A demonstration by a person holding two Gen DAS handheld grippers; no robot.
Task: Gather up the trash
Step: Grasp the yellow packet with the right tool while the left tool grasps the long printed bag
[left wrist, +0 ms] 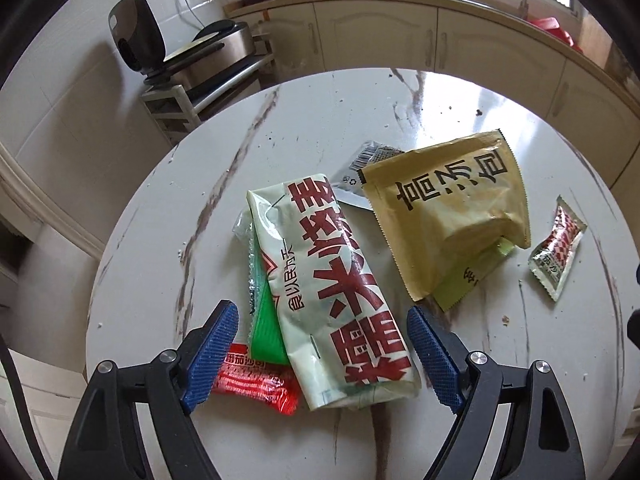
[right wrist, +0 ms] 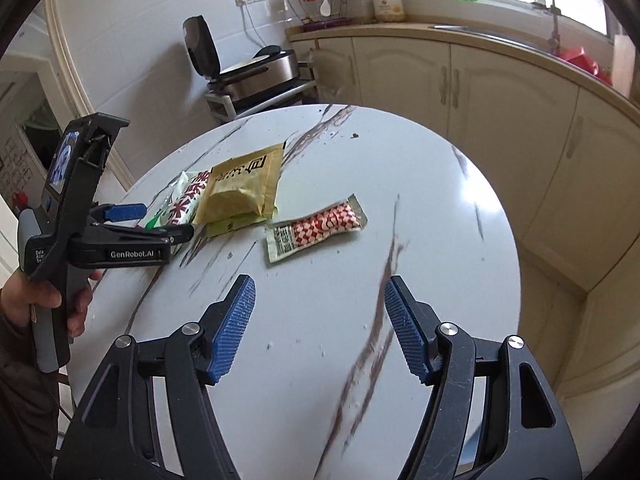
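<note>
Overhead, the left gripper [left wrist: 322, 344] hangs spread above a white wrapper [left wrist: 336, 280] on the table [left wrist: 160, 264]. The right gripper [right wrist: 320, 320] is spread too, empty, near a sachet [right wrist: 316, 228].

on the desk [left wrist: 168, 240] a long wrapper [left wrist: 340, 280] lies over two smaller packets [left wrist: 264, 320], between the spread left tongs [left wrist: 322, 322]. right of it a sachet [left wrist: 452, 208] overlaps a flat packet [left wrist: 368, 168]; a small sachet [left wrist: 558, 248] lies apart, farther right.
</note>
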